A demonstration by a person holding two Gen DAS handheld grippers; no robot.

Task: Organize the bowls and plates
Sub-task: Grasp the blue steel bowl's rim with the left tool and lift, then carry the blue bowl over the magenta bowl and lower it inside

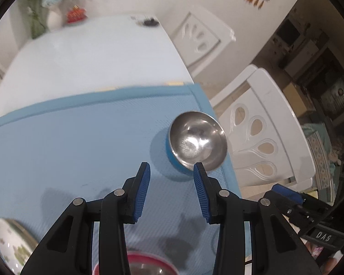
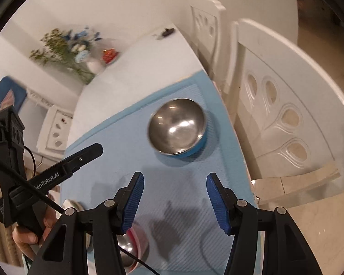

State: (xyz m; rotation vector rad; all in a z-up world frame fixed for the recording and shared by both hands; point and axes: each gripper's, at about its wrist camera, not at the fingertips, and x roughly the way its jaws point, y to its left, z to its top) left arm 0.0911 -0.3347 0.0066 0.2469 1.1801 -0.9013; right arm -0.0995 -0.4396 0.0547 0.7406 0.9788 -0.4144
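Steel round bowl with blue outer wall [image 2: 177, 127] sits alone near mat edge; both tongs, left [image 1: 171, 178] and right [image 2: 174, 189], spread, empty, lined up for pickup.

Black two-finger grippers with blue ribbed pads

The left gripper [image 1: 171, 171] and right gripper [image 2: 174, 178] share one build: black plastic arms with triangular cut-outs, round silver pivot screws, and blue ribbed pads [image 1: 141, 194] lining each finger. At the left of the right wrist frame, white lettering reading "enRobot.AI" runs along a black body, a thin black cable [image 2: 23, 181] crosses it, and a bare-skinned hand [image 2: 32, 231] shows beneath.
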